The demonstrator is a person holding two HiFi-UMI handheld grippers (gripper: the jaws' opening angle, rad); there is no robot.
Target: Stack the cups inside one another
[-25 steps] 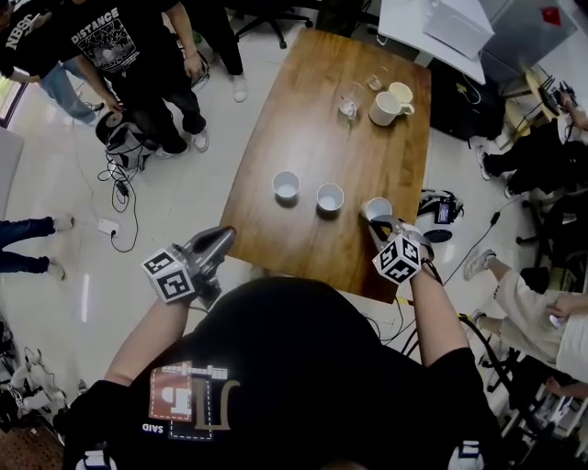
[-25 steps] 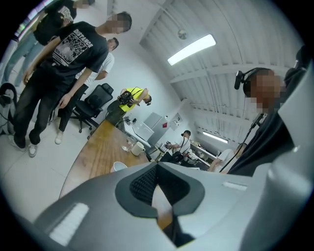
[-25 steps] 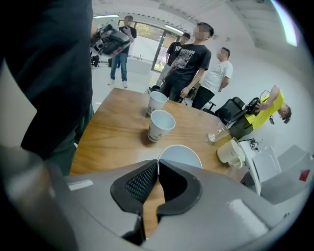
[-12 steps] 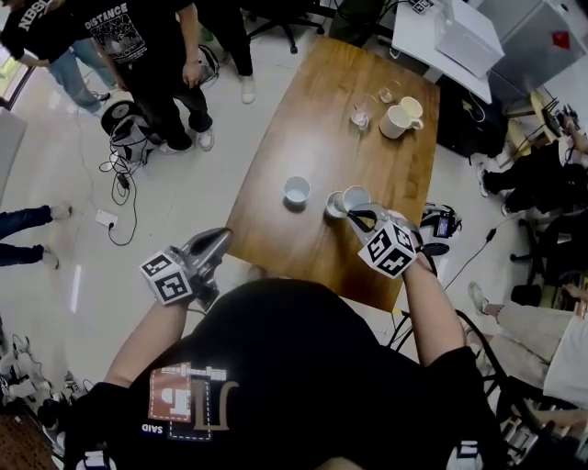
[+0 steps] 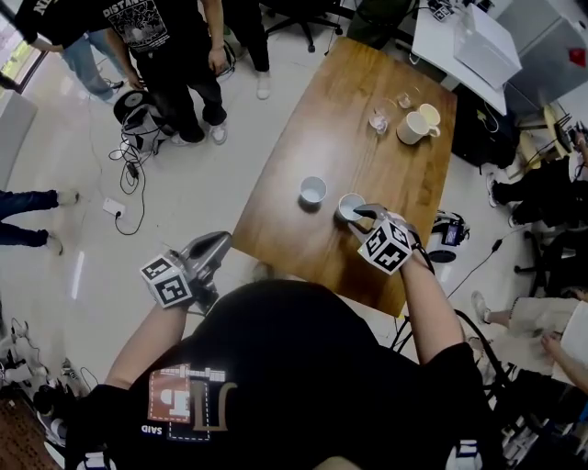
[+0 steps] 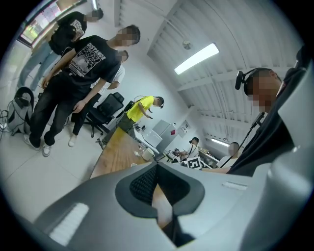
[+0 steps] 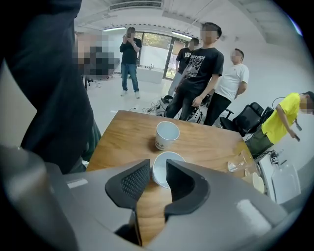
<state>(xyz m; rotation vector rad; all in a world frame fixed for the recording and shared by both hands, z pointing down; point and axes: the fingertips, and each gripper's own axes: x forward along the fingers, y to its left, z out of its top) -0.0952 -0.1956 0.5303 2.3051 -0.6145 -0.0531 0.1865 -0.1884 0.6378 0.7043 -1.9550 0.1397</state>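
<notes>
On the surface (image 5: pixel 331 119) stand two white cups, the lone cup (image 5: pixel 313 190) and the near cup (image 5: pixel 350 206) between the right hand-held gripper's (image 5: pixel 370 214) opening jaws; the left hand-held gripper (image 5: pixel 220 240) is pressed together.

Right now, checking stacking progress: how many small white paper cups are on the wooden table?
2. One white paper cup stands alone mid-table; the other cup sits between the right gripper's opening jaws. More may nest inside, hidden.

"DISTANCE" on standing person's black T-shirt (image 5: pixel 147 27); "SAID" on wearer's shirt (image 5: pixel 153 428), near bottom edge.
</notes>
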